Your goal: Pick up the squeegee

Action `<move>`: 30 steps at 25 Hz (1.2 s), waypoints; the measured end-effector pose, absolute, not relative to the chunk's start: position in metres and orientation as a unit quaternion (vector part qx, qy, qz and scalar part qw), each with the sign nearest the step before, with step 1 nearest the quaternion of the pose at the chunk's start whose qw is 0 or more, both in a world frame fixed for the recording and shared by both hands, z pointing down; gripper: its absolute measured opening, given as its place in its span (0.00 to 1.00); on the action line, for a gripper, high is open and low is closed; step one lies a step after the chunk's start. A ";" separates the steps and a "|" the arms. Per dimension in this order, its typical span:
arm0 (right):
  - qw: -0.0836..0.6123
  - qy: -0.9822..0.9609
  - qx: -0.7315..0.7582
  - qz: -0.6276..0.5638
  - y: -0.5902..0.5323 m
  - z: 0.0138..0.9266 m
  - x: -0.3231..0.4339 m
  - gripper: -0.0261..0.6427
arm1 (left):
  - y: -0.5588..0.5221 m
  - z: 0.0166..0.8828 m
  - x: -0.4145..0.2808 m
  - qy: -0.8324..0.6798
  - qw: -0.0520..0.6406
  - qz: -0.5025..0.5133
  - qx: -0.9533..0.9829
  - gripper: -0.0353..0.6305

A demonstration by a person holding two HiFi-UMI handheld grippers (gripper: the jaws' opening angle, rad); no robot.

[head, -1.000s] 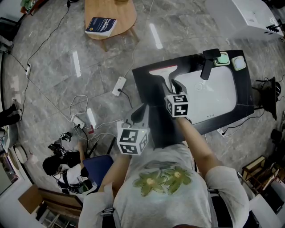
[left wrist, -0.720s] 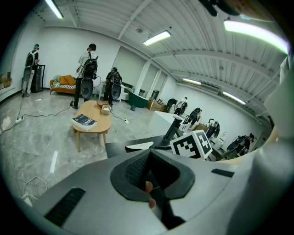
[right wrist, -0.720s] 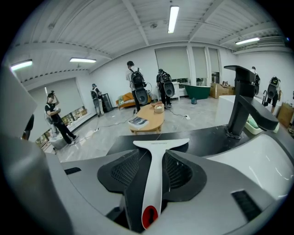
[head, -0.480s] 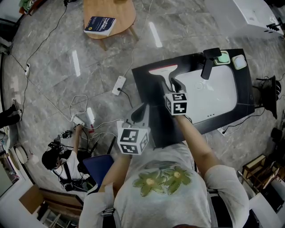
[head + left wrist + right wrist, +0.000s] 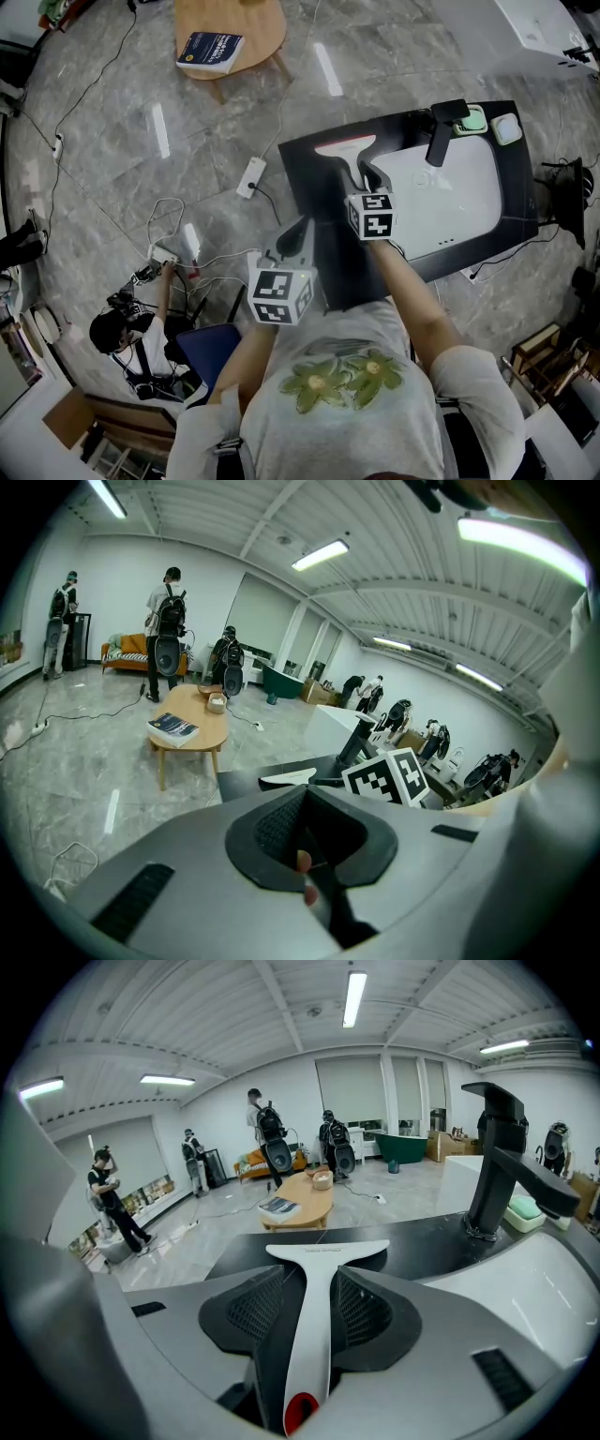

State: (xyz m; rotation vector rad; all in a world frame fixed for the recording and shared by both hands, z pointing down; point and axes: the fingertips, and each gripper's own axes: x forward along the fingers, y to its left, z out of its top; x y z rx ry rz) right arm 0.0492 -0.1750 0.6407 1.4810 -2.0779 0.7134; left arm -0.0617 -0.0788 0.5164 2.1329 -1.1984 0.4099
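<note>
Lying flat on the black counter [image 5: 302, 178] just left of the white sink [image 5: 441, 202], the squeegee [image 5: 314, 1335] had its handle between the right gripper's [image 5: 309, 1288] released jaws, slim gaps on both sides. Squeezing evenly mid-handle, then lifting straight up, would likely keep the blade level. The left gripper [image 5: 291, 246] hung clenched, empty, nearer the person.

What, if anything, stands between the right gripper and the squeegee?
Nothing visible does. The right gripper has its jaws apart on either side of the handle of the squeegee, whose blade lies on the black counter ahead.
</note>
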 end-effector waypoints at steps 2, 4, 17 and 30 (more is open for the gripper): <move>0.244 -0.760 0.542 0.260 -0.175 0.643 0.050 0.27 | -0.079 0.517 -0.061 -0.457 0.326 0.156 0.813 0.07; 0.247 -0.760 0.542 0.259 -0.176 0.645 0.050 0.27 | -0.080 0.518 -0.061 -0.457 0.328 0.156 0.812 0.07; 0.259 -0.752 0.552 0.249 -0.180 0.654 0.052 0.27 | -0.079 0.521 -0.066 -0.460 0.336 0.155 0.807 0.07; 0.267 -0.745 0.560 0.244 -0.181 0.664 0.054 0.27 | -0.077 0.525 -0.072 -0.460 0.338 0.161 0.805 0.07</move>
